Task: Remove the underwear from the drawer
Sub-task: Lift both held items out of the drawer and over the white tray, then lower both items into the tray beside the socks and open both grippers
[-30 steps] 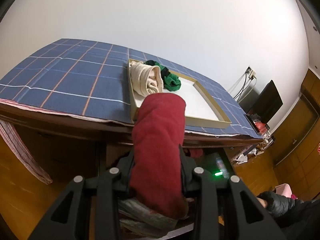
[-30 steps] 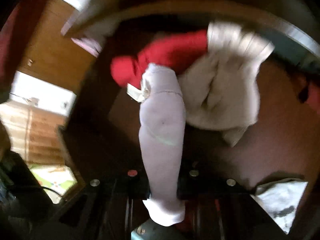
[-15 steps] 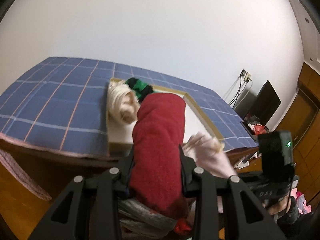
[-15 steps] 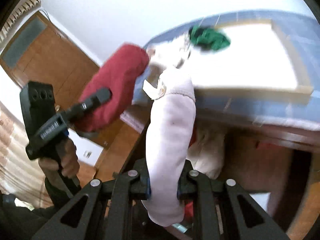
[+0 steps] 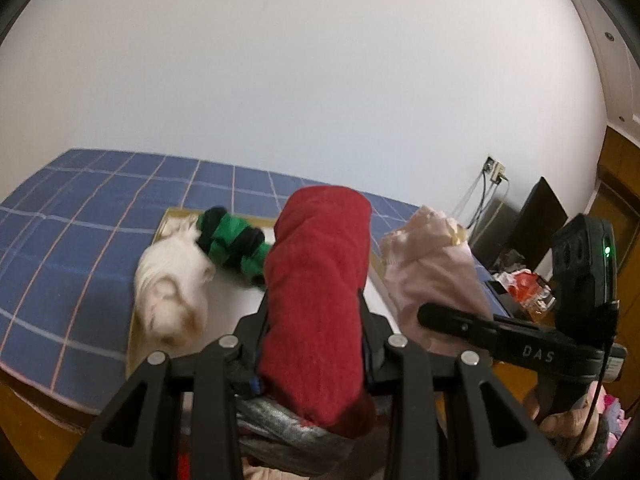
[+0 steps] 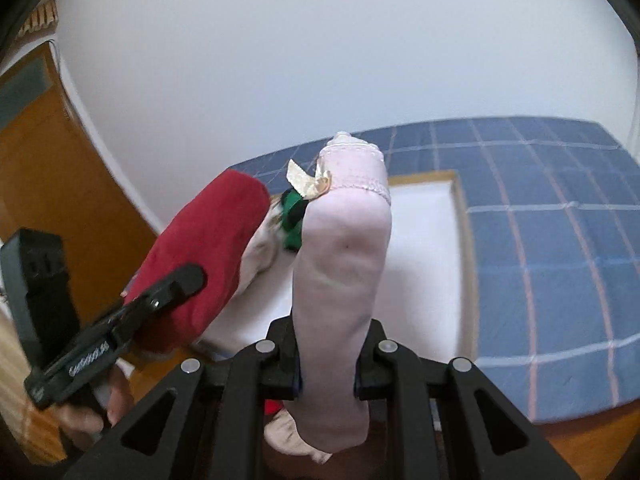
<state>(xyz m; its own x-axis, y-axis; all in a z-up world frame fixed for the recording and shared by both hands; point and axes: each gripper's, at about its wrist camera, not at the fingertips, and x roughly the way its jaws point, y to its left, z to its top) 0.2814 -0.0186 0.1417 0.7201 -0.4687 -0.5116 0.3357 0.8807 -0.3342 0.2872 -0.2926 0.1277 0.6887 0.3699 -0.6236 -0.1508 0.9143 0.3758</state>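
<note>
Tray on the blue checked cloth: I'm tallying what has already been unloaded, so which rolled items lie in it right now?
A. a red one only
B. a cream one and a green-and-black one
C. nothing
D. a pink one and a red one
B: the cream roll and the green-and-black roll lie in the tray; the red and pink rolls sit in the jaws.

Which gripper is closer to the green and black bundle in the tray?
Left. The left gripper, holding the red roll, is right beside the green and black bundle; the right gripper, holding the pink roll, sits farther over.
</note>
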